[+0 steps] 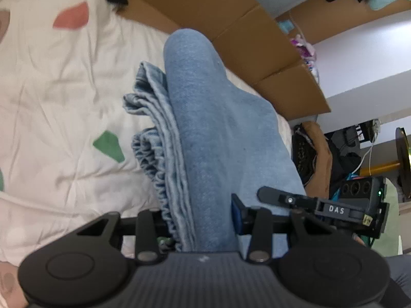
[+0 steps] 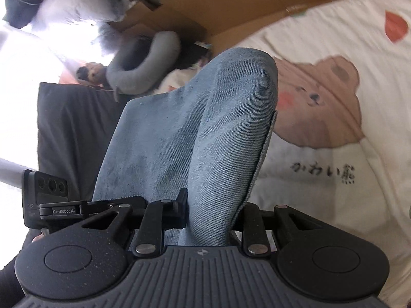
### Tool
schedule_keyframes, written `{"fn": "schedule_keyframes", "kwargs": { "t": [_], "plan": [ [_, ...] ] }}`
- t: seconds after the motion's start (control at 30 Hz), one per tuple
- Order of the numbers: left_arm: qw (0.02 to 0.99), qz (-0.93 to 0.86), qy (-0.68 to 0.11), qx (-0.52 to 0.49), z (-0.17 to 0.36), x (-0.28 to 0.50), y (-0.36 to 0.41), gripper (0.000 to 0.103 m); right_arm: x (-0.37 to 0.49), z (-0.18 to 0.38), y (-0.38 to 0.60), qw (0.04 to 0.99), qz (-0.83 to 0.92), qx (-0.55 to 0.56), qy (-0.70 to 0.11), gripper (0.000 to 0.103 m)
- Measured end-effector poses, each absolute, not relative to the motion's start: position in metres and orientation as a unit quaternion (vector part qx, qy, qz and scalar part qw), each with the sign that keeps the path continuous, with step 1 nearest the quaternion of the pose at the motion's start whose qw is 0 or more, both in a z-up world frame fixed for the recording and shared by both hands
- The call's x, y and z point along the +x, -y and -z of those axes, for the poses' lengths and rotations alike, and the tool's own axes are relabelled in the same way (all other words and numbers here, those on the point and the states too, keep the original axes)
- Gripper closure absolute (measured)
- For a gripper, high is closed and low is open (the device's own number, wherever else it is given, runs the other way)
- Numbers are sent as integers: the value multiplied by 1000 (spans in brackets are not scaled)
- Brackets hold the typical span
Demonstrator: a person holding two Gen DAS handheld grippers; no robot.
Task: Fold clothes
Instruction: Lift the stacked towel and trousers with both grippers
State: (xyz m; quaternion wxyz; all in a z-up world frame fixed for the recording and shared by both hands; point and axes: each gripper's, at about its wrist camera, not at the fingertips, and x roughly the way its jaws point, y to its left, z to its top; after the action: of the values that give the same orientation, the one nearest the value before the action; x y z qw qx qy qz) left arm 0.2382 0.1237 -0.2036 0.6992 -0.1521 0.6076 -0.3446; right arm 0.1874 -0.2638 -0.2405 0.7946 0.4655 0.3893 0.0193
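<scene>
Both tools grip one pair of light blue jeans: the left tool (image 1: 203,220) pinches a bunched, gathered edge of the jeans (image 1: 205,118) at the bottom centre of its frame, and the right tool (image 2: 213,215) clamps a thick fold. One white quilt (image 1: 64,89) lies beneath, printed with one brown bear (image 2: 318,102). Cardboard boxes (image 1: 231,25) stand in the upper frame; their contents cannot be made out.

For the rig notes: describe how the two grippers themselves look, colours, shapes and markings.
Both are black and dark grey plastic. Each has a ribbed grey body, two round black discs at the sides, and black link arms on silver pivot pins. The left gripper carries a small blue pad on one finger. The right gripper is dusted with pale specks. White lettering shows on each seen from the other's camera: "DAS" and "GenRobot.AI".
</scene>
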Motion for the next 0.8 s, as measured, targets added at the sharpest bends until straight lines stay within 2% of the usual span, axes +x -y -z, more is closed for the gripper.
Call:
{"fn": "schedule_keyframes", "kwargs": {
  "t": [0.53, 0.8],
  "plan": [
    [739, 343, -564, -138, 64, 247, -104, 60, 193, 91, 282, 844, -33, 408, -347, 79],
    [747, 366, -537, -139, 9, 247, -59, 60, 178, 14, 311, 871, -5, 364, -331, 79]
  ]
}}
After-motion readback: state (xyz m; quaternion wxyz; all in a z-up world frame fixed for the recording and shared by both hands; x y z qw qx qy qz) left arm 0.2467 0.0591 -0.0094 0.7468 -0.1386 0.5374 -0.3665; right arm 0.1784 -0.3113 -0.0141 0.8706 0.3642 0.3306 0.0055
